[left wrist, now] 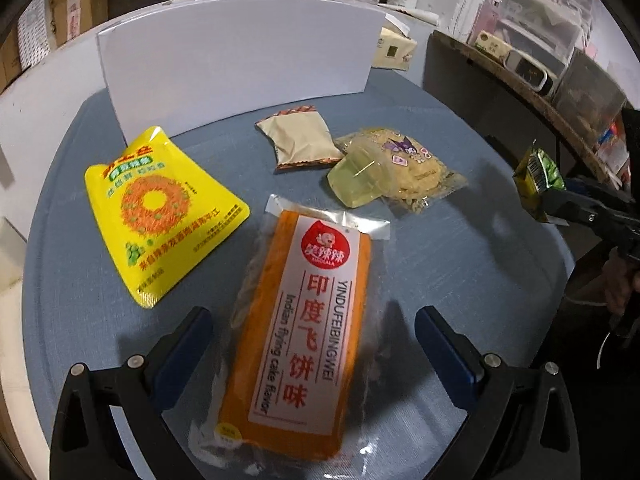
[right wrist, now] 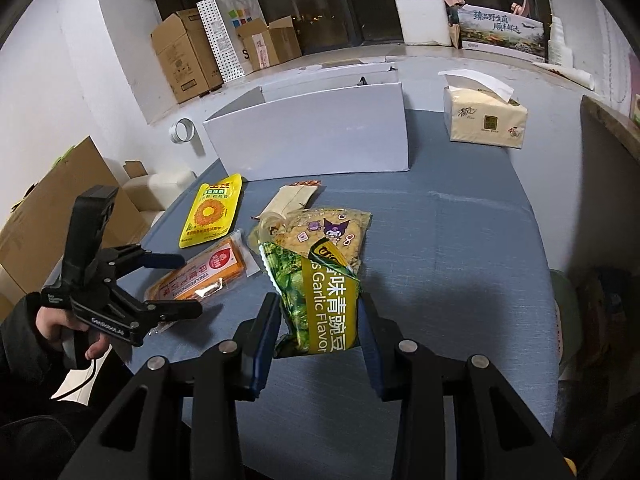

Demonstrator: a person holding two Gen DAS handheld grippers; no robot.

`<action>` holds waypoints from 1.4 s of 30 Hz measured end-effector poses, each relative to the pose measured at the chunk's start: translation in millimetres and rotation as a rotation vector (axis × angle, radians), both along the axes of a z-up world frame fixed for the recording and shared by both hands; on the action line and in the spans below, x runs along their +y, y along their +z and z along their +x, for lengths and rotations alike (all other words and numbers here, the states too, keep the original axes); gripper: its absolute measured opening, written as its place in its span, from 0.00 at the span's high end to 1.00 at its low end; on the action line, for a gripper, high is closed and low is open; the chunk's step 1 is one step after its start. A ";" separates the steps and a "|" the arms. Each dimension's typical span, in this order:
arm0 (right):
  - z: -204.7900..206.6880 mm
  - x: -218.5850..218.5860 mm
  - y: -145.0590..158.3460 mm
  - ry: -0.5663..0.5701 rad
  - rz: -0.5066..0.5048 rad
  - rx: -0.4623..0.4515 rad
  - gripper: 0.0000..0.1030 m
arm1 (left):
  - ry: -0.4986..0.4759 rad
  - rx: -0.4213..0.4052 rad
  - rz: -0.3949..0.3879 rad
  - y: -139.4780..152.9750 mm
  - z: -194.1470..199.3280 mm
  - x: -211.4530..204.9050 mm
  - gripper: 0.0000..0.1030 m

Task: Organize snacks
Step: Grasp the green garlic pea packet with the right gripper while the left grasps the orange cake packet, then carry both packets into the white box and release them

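Observation:
My left gripper (left wrist: 314, 318) is open, its fingers either side of the orange flying-cake packet (left wrist: 296, 332) that lies flat on the blue table; the gripper also shows in the right wrist view (right wrist: 188, 284). My right gripper (right wrist: 320, 308) is shut on a green garlic-pea bag (right wrist: 320, 300) and holds it above the table; the bag also shows at the right in the left wrist view (left wrist: 538, 176). A yellow pouch (left wrist: 160, 212), a beige sachet (left wrist: 298, 138) and a clear Kuromi snack pack (left wrist: 396, 170) lie on the table. A white box (left wrist: 240, 56) stands behind them.
A tissue pack (right wrist: 484, 118) sits at the table's back right. Cardboard boxes (right wrist: 188, 54) and a paper bag stand on the floor behind. A dark shelf (left wrist: 520, 92) with clutter is to the right. The blue table (right wrist: 460, 240) ends in a curved edge.

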State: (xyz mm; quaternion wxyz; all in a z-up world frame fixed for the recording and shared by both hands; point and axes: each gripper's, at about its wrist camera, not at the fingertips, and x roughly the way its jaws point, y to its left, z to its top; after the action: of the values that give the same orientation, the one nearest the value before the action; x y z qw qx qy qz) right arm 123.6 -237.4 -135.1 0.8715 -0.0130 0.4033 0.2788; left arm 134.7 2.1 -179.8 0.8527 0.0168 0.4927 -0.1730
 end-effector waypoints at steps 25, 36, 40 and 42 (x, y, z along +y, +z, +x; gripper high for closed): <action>-4.7 8.5 0.3 0.020 -0.009 -0.013 0.60 | 0.088 -0.256 -0.006 65.4 -43.8 19.6 0.40; 15.6 16.7 49.3 0.032 0.024 -0.113 0.60 | 0.219 -0.463 -0.109 156.2 -18.5 28.8 0.40; 36.7 30.7 79.2 0.047 0.003 -0.189 0.60 | 0.271 -0.511 -0.105 180.2 16.6 31.5 0.40; 49.1 36.1 92.0 0.045 0.011 -0.211 0.60 | 0.293 -0.506 -0.122 187.5 37.8 35.3 0.40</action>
State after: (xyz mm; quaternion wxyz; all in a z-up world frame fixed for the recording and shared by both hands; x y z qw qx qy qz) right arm 172.7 -201.3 -43.1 0.9027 -0.0468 0.3072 0.2974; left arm 172.6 37.3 7.8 0.9637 -0.0629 0.2503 -0.0678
